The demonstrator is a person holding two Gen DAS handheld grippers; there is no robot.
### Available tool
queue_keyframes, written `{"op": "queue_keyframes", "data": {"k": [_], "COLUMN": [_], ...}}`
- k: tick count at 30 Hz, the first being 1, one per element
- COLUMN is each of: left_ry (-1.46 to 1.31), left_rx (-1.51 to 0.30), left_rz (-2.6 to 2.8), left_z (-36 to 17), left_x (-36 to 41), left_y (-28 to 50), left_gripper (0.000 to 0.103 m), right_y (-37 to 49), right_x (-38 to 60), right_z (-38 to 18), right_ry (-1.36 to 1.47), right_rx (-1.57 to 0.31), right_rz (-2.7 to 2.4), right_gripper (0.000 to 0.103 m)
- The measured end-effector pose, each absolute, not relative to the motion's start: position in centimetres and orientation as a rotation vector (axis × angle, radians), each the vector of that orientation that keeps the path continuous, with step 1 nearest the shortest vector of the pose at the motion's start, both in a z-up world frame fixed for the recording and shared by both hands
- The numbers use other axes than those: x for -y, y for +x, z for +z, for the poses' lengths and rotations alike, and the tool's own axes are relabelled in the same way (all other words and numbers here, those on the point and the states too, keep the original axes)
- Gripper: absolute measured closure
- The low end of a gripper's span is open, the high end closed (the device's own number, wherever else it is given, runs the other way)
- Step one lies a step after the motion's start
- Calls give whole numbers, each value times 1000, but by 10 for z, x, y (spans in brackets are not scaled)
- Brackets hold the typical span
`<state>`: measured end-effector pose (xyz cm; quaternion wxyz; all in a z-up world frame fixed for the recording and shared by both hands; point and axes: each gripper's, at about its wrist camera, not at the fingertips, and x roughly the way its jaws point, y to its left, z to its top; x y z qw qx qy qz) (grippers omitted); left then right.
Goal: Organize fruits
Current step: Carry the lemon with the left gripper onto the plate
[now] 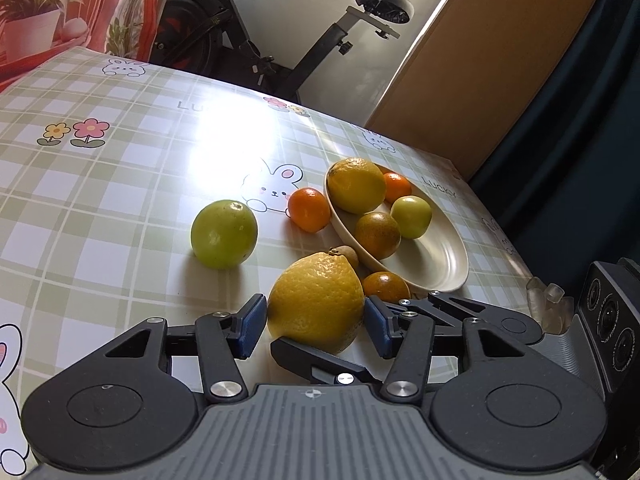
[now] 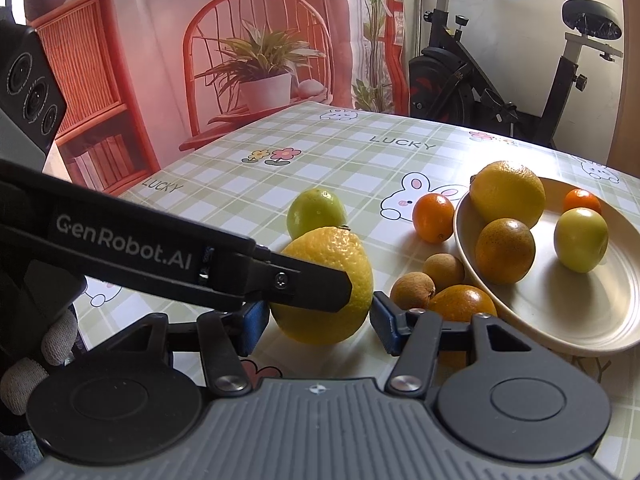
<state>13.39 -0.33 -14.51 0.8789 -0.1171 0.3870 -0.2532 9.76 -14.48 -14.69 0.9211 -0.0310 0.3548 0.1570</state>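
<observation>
Lemon in play: the big lemon [image 1: 316,300] sits on the checked tablecloth [image 1: 120,200], just short of the plate [image 1: 432,256], and both grippers are crowding it.
Which way it points: the stem nub is on top, at the far side. The long axis stands more upright than flat and leans away from the cameras toward the plate.
Left gripper: the left gripper [image 1: 316,328] straddles the lemon with its blue pads spread to either flank. A sliver of shadow shows by the left-hand pad, so this is no squeeze.
Right gripper: the right gripper [image 2: 318,326] brackets the same lemon from its own angle. One pad sits right at the peel. The other is hidden behind the left gripper's black finger [image 2: 312,284], which crosses the lemon's front, so whether it pinches cannot be told.
Loose on the cloth: a green fruit [image 1: 224,234] lies beyond the lemon. A small orange [image 1: 309,210] is against the plate's rim. Two brown longans [image 2: 444,266] and a darker orange [image 2: 462,302] lie between lemon and plate.
In the plate: a second lemon [image 1: 356,186] with smaller orange and green fruits beside it.
</observation>
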Motion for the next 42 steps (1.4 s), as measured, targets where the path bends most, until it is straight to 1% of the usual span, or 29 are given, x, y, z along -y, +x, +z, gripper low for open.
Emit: {"op": "queue_keyframes", "data": {"k": [10, 19, 24, 31, 35, 42], "left_ry": [-159, -30, -32, 2, 19, 6], "left_rx": [-740, -704, -759, -841, -887, -933], "left_rz": [-569, -663, -719, -752, -752, -709], "left_z": [-111, -89, -95, -117, -131, -146], "left_x": [35, 98, 136, 191, 205, 218], "left_y": [146, 179, 211, 243, 259, 280], "left_gripper": [47, 47, 47, 47, 47, 46], "right_y": [94, 107, 112, 124, 131, 143], "right_x": [162, 209, 247, 305, 337, 356], "right_z": [-121, -88, -82, -90, -100, -110], "right_ry": [-31, 2, 14, 59, 146, 138], "right_rx": [-639, -581, -579, -613, -652, -699], "right_rz": [288, 213, 164, 76, 54, 35], "right_gripper": [45, 45, 45, 45, 45, 46]}}
